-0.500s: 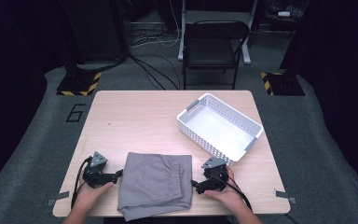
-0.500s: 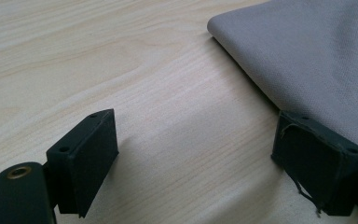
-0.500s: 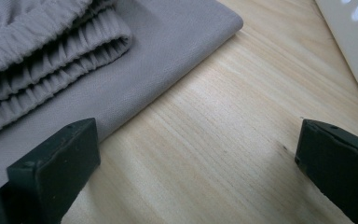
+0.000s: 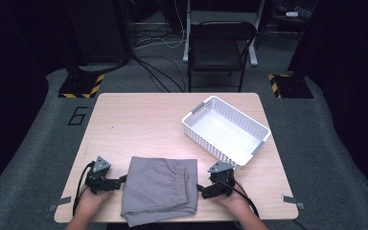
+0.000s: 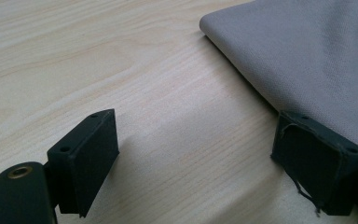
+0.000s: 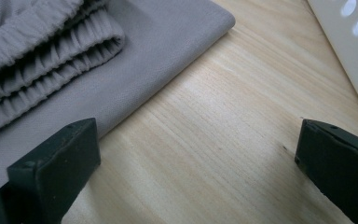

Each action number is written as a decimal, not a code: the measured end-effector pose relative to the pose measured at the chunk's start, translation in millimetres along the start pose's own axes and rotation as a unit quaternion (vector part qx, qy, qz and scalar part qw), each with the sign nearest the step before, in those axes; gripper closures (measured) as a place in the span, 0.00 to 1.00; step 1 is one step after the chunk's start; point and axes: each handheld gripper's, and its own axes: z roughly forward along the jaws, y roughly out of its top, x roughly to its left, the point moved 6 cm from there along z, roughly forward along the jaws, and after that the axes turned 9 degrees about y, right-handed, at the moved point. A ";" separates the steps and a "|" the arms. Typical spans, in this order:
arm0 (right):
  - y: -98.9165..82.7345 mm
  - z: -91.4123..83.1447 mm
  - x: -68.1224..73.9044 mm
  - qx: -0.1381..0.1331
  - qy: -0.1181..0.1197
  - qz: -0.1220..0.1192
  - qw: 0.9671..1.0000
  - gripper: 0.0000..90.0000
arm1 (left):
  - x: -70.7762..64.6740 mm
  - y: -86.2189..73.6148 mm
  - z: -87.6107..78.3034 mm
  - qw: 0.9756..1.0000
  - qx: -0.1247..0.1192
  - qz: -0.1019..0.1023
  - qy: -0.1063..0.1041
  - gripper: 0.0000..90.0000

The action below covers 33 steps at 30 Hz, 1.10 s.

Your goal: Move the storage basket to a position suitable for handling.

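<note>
A folded grey fabric garment with a gathered elastic waistband [image 4: 159, 190] lies flat on the pale wooden table [image 4: 143, 120], close to the near edge, at about six o'clock from the table's middle. Its folded layers of waistband face the right side.

The left gripper [image 4: 123, 179] rests on the table at nine o'clock of the garment, held in the person's left hand [image 4: 92, 195]. Its black jaws stand spread wide, nothing between them but bare wood. In the left gripper view, one black pad [image 5: 318, 161] sits right at the garment's [image 5: 307, 51] folded edge; whether it touches the cloth I cannot tell.

The right gripper [image 4: 200, 190] sits at three o'clock of the garment, in the person's right hand [image 4: 230, 199]. Its jaws are also spread wide and empty. In the right gripper view, one pad [image 6: 58, 161] lies just at the cloth's edge [image 6: 135, 70], the other over bare table.

A white perforated plastic basket [image 4: 226, 131] stands at about one o'clock from the garment, set at an angle, apart from it. Its near corner is close to the right gripper.
</note>
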 end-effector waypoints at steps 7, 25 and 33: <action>0.2 -0.7 0.6 0.016 0.006 -0.009 1.000 0.00 | -1.5 -0.5 -0.6 1.000 0.000 0.009 -0.009 0.15; 7.4 -11.9 -2.9 0.036 -0.002 -0.010 0.999 0.39 | -5.7 5.5 -10.2 0.999 0.014 -0.028 -0.008 0.37; 16.1 -18.6 9.4 0.023 0.006 -0.015 1.000 0.44 | -18.5 15.4 -24.8 0.998 0.008 -0.036 -0.045 0.50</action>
